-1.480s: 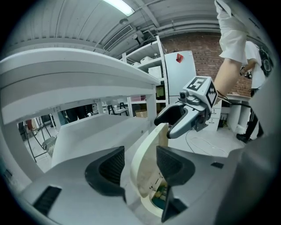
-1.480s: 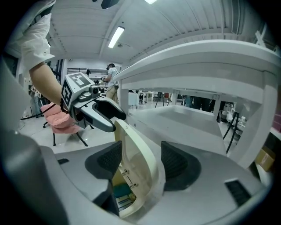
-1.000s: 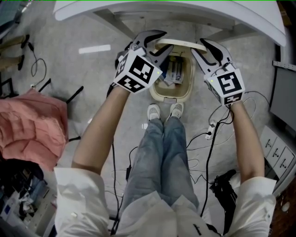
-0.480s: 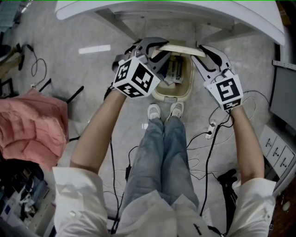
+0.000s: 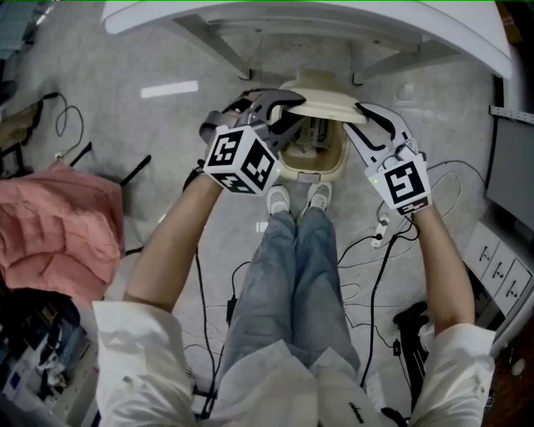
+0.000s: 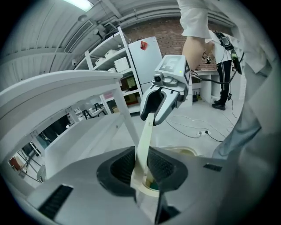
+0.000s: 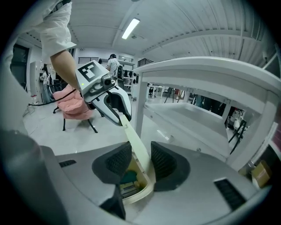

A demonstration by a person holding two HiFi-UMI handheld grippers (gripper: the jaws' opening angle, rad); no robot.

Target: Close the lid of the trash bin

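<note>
Pink cloth (image 5: 58, 225) at far left, well apart from the work; left gripper (image 5: 288, 108) grasps the lid's (image 5: 329, 100) left edge, jaws closing, pads on either face of it; lid tilted, half raised above the bin (image 5: 309, 177); bin stands on the floor below the table (image 5: 334, 17) edge, just beyond the person's shoes (image 5: 278, 200), rubbish visible inside; right gripper (image 5: 360, 121) clenched on the lid's right edge; cables (image 5: 375, 242) lie on the floor at right.

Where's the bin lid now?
Head view, top centre: the lid tilts over the trash bin, one end between the left gripper's closing jaws, the other in the right gripper.
</note>
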